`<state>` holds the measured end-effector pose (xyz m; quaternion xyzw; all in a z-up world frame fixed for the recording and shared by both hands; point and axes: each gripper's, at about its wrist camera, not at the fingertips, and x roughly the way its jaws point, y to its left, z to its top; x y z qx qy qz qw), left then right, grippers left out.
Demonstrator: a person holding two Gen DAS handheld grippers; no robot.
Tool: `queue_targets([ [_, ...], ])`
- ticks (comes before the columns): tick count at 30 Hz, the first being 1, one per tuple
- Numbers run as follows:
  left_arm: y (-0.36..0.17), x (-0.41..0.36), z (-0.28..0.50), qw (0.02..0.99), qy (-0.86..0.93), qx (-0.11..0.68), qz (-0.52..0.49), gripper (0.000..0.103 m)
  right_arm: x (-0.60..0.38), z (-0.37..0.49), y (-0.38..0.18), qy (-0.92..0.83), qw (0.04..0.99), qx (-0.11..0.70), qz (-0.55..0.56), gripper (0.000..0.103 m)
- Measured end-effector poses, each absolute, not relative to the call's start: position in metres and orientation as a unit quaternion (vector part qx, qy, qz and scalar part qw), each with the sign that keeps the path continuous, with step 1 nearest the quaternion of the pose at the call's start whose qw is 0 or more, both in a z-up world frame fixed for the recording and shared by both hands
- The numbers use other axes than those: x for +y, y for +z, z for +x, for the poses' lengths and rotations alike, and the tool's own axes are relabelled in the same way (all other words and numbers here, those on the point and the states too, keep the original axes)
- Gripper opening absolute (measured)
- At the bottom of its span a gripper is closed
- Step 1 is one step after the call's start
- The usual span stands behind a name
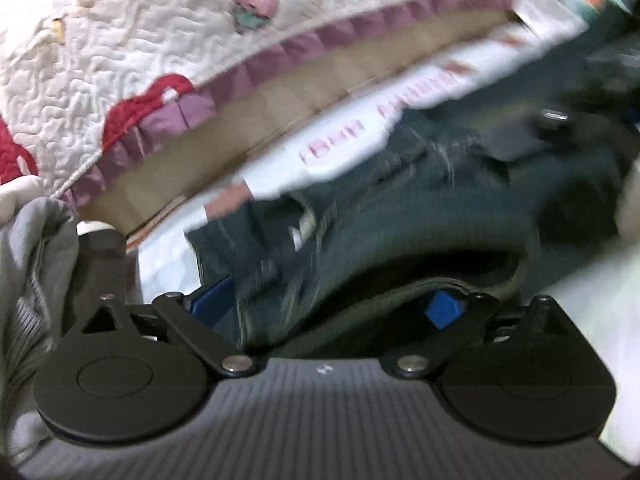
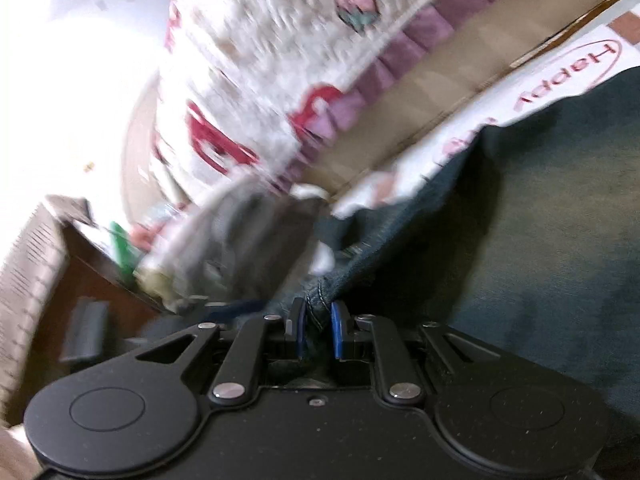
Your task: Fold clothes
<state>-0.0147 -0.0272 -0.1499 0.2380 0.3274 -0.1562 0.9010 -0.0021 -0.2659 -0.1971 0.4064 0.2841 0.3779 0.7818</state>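
Dark blue jeans (image 1: 400, 216) lie crumpled on a white printed sheet (image 1: 340, 140). My left gripper (image 1: 328, 304) stands open wide, and a fold of the denim lies loosely between its blue pads (image 1: 444, 310) without being pressed. In the right wrist view the jeans (image 2: 540, 220) spread to the right. My right gripper (image 2: 318, 320) is shut on a stitched edge of the denim, which bunches between the two blue pads (image 2: 338, 326). Both views are blurred.
A white quilted cover (image 1: 140, 40) with red shapes and a purple ruffle hangs behind, above a tan strip (image 1: 280, 96). A grey sleeve (image 1: 36, 260) is at the left. Dark wooden furniture (image 2: 92, 276) stands at the far left of the right wrist view.
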Motion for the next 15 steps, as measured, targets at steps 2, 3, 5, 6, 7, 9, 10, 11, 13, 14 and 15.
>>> queue_targets([
  [2, -0.149, -0.030, -0.001, 0.902, -0.152, 0.341, 0.217, 0.080, -0.273, -0.004, -0.190, 0.392, 0.772, 0.252, 0.432, 0.015],
  [3, -0.148, -0.031, 0.006, 0.902, -0.150, 0.348, 0.207, 0.037, -0.278, -0.005, -0.185, 0.385, 0.780, 0.246, 0.428, 0.015],
  [5, -0.145, -0.023, 0.023, 0.901, -0.117, 0.376, 0.179, 0.020, -0.286, -0.005, -0.175, 0.364, 0.801, 0.240, 0.410, 0.019],
  [6, -0.142, -0.013, 0.029, 0.908, -0.101, 0.376, 0.155, 0.017, -0.292, -0.004, -0.169, 0.345, 0.817, 0.246, 0.391, 0.020],
  [7, -0.140, -0.003, 0.033, 0.913, -0.088, 0.374, 0.133, 0.016, -0.298, -0.004, -0.164, 0.324, 0.833, 0.255, 0.369, 0.022],
  [9, -0.138, 0.014, 0.043, 0.918, -0.063, 0.380, 0.096, 0.015, -0.312, -0.002, -0.152, 0.292, 0.861, 0.267, 0.319, 0.041],
  [10, -0.137, 0.023, 0.048, 0.919, -0.048, 0.382, 0.080, 0.015, -0.320, -0.002, -0.146, 0.283, 0.872, 0.269, 0.294, 0.042],
  [11, -0.137, 0.030, 0.053, 0.921, -0.022, 0.383, 0.067, 0.015, -0.328, -0.001, -0.139, 0.273, 0.883, 0.271, 0.269, 0.042],
  [13, -0.138, 0.045, 0.064, 0.921, 0.032, 0.385, 0.043, 0.018, -0.345, 0.000, -0.126, 0.271, 0.895, 0.279, 0.219, 0.048],
  [14, -0.140, 0.057, 0.070, 0.919, 0.060, 0.390, 0.012, 0.027, -0.353, -0.001, -0.120, 0.267, 0.900, 0.287, 0.190, 0.051],
  [15, -0.144, 0.067, 0.074, 0.912, 0.107, 0.395, -0.014, 0.029, -0.361, -0.004, -0.116, 0.261, 0.907, 0.294, 0.153, 0.051],
])
